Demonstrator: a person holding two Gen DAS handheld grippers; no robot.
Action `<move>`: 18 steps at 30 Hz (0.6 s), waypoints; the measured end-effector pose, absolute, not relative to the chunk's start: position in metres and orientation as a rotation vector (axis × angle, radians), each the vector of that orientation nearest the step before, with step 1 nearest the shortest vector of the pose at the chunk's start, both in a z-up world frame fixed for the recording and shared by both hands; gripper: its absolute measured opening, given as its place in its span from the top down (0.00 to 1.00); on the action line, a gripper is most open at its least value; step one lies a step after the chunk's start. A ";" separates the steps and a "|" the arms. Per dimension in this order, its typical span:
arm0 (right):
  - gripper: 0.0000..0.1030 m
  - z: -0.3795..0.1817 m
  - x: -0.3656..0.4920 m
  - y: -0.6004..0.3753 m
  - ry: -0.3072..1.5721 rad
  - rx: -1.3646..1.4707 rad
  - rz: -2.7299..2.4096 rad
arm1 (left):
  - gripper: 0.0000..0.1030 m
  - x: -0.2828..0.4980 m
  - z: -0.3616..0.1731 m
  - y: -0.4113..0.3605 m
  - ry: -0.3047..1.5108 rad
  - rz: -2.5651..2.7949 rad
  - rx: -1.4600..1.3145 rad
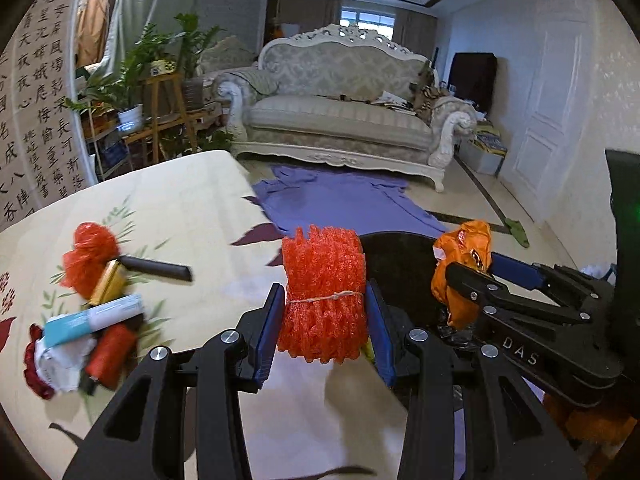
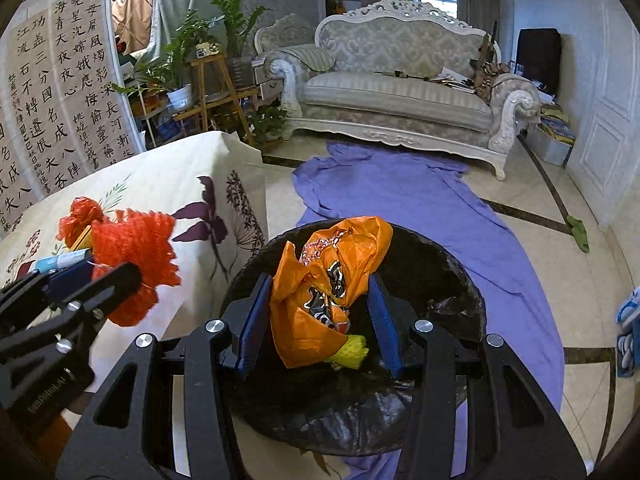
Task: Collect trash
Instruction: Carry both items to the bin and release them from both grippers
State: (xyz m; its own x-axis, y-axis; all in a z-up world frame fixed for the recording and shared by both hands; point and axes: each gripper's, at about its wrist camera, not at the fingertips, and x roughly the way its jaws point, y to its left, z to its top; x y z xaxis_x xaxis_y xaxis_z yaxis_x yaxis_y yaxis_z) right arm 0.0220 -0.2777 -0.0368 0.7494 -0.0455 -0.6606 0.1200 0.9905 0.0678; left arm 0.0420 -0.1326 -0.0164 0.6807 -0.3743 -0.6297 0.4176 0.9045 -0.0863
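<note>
Left hand-held gripper (image 1: 325,322) is clamped on one roll of red foam netting (image 1: 323,294) tied with a thin band, its two blue pads pressing the roll's sides, held above the edge of the desk (image 1: 180,200) with its floral cloth. Right hand-held gripper (image 2: 318,312) holds one crumpled orange plastic bag (image 2: 320,280) between its two blue pads, directly over the one black-lined trash bin (image 2: 440,280) standing on the floor beside the desk. One small yellow piece of netting (image 2: 352,352) shows just under the bag; whether it lies in the bin or hangs from the bag cannot be told. Left on the desk is a small heap: one bunched red net (image 1: 90,256), one gold packet (image 1: 108,284), one black flat stick (image 1: 156,267), one white-and-teal tube (image 1: 92,320), one red cylinder (image 1: 110,354), and one crumpled white paper (image 1: 60,364). One purple sheet (image 2: 420,208) lies spread on the floor before one ornate sofa (image 2: 400,80).
</note>
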 end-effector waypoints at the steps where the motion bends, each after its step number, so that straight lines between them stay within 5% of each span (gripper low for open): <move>1: 0.55 -0.037 0.023 -0.278 0.718 0.110 -0.092 | 0.60 0.044 -0.017 -0.136 0.694 -0.447 0.071; 9: 0.51 -0.039 0.039 -0.296 0.707 0.134 -0.096 | 0.57 0.053 -0.029 -0.164 0.716 -0.452 0.112; 13: 0.41 -0.040 0.039 -0.308 0.701 0.150 -0.119 | 0.39 0.057 -0.034 -0.160 0.729 -0.413 0.101; 18: 0.39 -0.040 0.034 -0.315 0.697 0.160 -0.144 | 0.34 0.060 -0.034 -0.158 0.731 -0.394 0.081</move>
State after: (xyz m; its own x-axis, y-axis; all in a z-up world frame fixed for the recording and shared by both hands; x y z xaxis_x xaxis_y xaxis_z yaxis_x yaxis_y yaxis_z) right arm 0.0338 -0.3151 -0.0399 0.7578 -0.0781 -0.6478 0.1846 0.9779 0.0981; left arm 0.0604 -0.1576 -0.0340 0.6748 -0.3223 -0.6640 0.3778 0.9236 -0.0643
